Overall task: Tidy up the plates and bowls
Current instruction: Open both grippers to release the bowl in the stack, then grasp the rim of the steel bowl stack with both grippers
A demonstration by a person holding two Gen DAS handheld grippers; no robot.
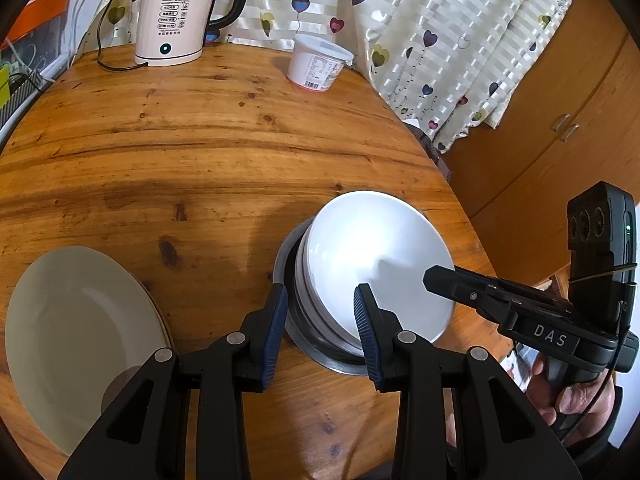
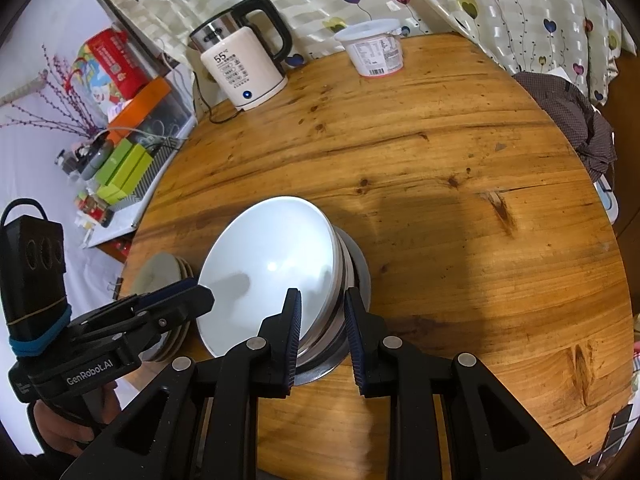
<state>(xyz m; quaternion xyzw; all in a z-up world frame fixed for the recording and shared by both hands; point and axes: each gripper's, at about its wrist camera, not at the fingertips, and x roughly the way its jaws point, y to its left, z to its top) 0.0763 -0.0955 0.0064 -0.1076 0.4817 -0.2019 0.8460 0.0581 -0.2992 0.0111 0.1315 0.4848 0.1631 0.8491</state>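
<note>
A stack of white ceramic bowls (image 1: 380,264) is sitting in a shallow steel dish (image 1: 320,344) on the round wooden table (image 1: 200,152), toward the near edge; the top bowl of the stack is tilting, its hollow facing up and toward the left gripper's side; the left gripper (image 1: 322,308) is straddling the stack's rim at about seven o'clock of the bowls, one blue-padded finger inside the top bowl and the other outside beside the steel dish, the jaws standing partly spread with a gap showing on the outer side, so I cannot say the pads are pressing; the right gripper (image 2: 322,312) is reaching in from the opposite side, at about five o'clock of the stack in its own view, its jaws narrowly parted with the bowl rims between them, and whether the pads are actually biting on the rims I cannot tell; a hand (image 1: 576,396) is gripping the right tool's handle at the lower right of the left view; a pale round plate (image 1: 80,344) is lying at nine o'clock of the bowls, near the table's edge; far across the table, around twelve o'clock, a white electric kettle (image 1: 176,20) is standing beside a white lidded plastic tub (image 1: 318,64), with a heart-patterned curtain (image 1: 440,32) hanging behind them.
</note>
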